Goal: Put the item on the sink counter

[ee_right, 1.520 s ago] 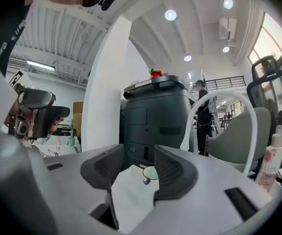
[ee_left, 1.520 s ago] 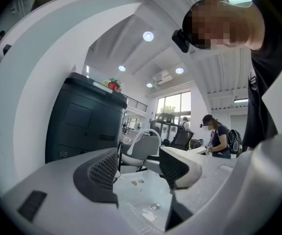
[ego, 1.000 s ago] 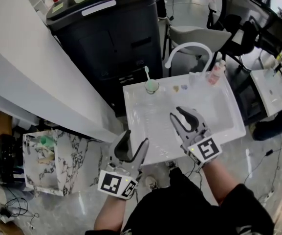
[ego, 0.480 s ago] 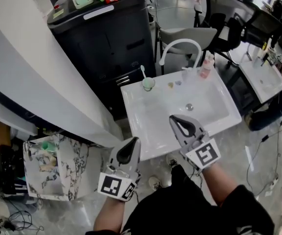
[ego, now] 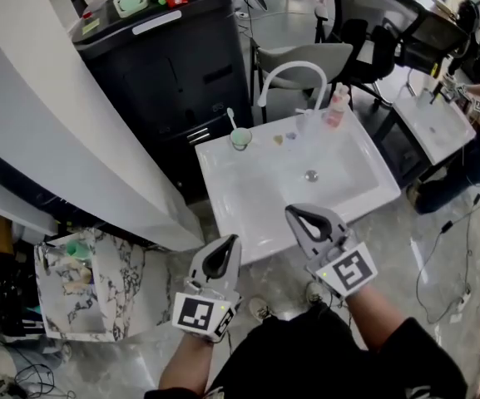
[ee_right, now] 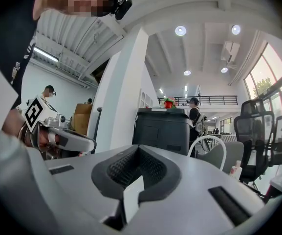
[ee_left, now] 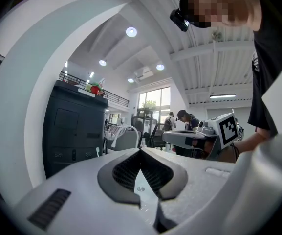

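The grey left gripper (ego: pixel 229 243) with ribbed black pads has just closed its jaws on nothing. The right gripper (ego: pixel 294 214) is likewise pinched together and empty. Both hang off the front edge of the glossy white sink (ego: pixel 220 213). A round green cup (ego: pixel 240 139) stands at its back left corner.

Left gripper (ego: pixel 230 243): low in the head view, pointing level and away from the body. Jaws have just been closing and now meet, nothing between them. Left marker cube (ego: pixel 202 314) faces up, with bare left forearm (ego: pixel 185 362) behind it.

Right gripper (ego: pixel 294 214): a little further forward, also level, jaws together, empty. Right marker cube (ego: pixel 348 270) faces up; right forearm (ego: pixel 379 310) bare.

Grippers side by side, apart.
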### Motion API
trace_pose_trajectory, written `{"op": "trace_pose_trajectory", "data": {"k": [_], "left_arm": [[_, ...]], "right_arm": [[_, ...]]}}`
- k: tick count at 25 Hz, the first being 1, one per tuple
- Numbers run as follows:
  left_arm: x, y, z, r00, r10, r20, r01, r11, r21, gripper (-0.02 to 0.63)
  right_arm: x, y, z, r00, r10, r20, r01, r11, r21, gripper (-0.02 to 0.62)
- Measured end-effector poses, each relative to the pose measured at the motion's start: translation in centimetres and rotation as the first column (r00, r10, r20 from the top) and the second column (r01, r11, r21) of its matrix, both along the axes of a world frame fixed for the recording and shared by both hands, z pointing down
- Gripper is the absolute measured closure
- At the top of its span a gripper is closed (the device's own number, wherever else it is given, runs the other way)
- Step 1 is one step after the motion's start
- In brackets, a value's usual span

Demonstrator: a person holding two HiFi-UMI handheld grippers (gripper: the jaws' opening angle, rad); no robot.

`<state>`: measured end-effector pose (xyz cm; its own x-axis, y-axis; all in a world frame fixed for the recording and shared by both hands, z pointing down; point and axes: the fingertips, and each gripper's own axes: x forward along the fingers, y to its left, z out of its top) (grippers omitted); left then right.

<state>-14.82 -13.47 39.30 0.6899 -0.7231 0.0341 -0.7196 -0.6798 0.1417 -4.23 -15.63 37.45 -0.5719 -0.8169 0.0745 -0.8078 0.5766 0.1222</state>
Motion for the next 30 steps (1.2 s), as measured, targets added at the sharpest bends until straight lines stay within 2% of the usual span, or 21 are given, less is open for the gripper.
{"op": "trace_pose_trajectory", "data": {"k": [8,14,19,25,30], "left_arm": [[3.9,1.5,0.8,1.0,-0.02,-0.002,0.02,0.999,-0.032,0.603],[9.2,3.8,0.4,0.997,-0.074,0.015,0.074,0.997,-0.034,0.603],[13.3,7.1,-0.1,0.992,-0.122,0.018,0.122,0.992,-0.035,0.603],[16.7,11.7,-0.4,0.977,-0.21,0.034,0.211,0.977,-0.031,0.602],[19.2,15.2,-0.9,0.964,-0.266,0.018,0.267,0.963,-0.03,0.602]], "right_arm": [[3.9,2.0,0.9,0.999,-0.021,0.036,0.022,0.999,-0.04,0.598],[8.5,4.5,1.4,0.994,-0.062,0.092,0.07,0.994,-0.086,0.598],[12.0,7.2,1.0,0.987,-0.112,0.113,0.123,0.988,-0.096,0.598],[15.3,10.8,0.4,0.972,-0.202,0.121,0.208,0.977,-0.039,0.598],[17.3,13.8,1.0,0.96,-0.245,0.138,0.258,0.962,-0.086,0.598]]}}
